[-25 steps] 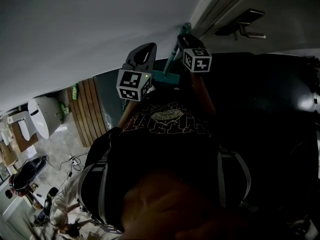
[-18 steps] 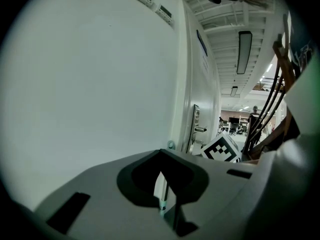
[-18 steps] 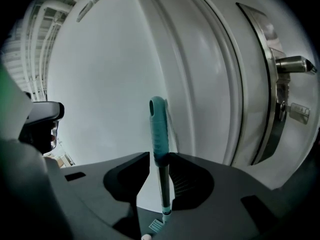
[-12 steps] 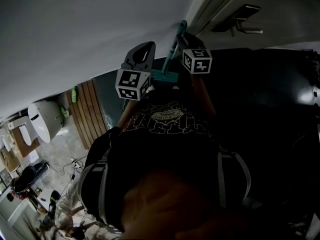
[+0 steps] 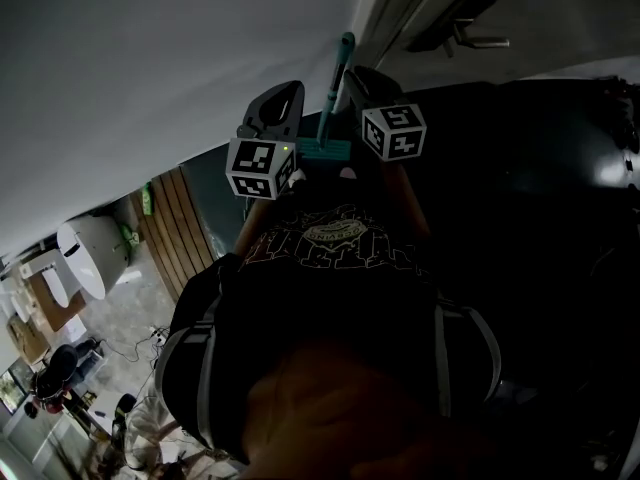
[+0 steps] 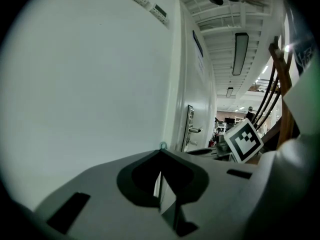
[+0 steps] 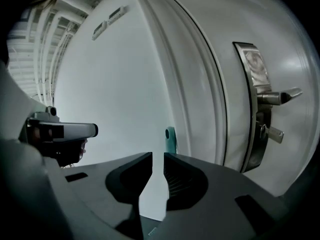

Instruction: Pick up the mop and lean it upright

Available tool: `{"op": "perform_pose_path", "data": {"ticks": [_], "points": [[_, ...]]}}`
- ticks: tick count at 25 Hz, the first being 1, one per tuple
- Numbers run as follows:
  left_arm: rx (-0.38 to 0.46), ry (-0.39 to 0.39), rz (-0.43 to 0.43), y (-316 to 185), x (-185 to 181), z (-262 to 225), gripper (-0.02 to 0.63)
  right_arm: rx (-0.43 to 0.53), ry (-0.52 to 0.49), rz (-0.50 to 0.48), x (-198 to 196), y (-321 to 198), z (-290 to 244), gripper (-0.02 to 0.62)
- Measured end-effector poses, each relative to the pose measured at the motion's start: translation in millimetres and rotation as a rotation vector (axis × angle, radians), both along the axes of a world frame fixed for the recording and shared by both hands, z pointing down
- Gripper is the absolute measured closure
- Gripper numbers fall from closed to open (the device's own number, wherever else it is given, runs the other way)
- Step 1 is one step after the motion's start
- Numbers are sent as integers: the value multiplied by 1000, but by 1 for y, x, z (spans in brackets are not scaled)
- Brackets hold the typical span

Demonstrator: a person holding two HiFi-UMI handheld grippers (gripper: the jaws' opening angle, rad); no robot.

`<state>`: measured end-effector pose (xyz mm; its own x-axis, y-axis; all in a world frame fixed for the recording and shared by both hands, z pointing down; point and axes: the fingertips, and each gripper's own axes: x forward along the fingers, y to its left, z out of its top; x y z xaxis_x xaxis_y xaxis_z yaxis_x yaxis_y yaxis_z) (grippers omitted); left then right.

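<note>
Teal in handle and head, the mop (image 5: 335,90) stands upright at the edge of the white wall (image 5: 150,58), just beside the door frame (image 7: 200,84). The top of its handle shows against the wall, though whether it touches cannot be told. Its flat head (image 5: 322,150) sits low, between the two grippers in the head view.

Neither gripper has hold of the mop. The left gripper (image 6: 161,151) is to the left of the handle with its jaw tips meeting and nothing caught between them (the handle's hanging loop peeps up just beyond the tips). The right gripper (image 7: 158,155) is to the right of the handle. Its jaws have just been closing, yet a narrow gap remains. Only bare wall shows through that gap, and the handle's end rises just past the tip of the right-hand jaw.

Right of the frame is a pale door (image 7: 280,44) with a metal lever handle (image 7: 280,96). Each gripper's marker cube (image 5: 393,131) faces the head camera, above the person's dark printed shirt (image 5: 330,258).
</note>
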<state>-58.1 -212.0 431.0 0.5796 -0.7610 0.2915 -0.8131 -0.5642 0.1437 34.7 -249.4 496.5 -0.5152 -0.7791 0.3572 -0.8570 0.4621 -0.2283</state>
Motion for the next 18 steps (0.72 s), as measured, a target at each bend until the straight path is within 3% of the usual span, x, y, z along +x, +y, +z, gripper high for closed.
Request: {"op": "perform_pose_path", "data": {"ticks": [5, 18], "points": [[10, 5, 19, 3, 9, -6, 558, 53, 22, -18, 4, 14, -25, 540], [29, 24, 59, 14, 30, -20, 558, 130, -39, -58, 0, 49, -72, 574]]}}
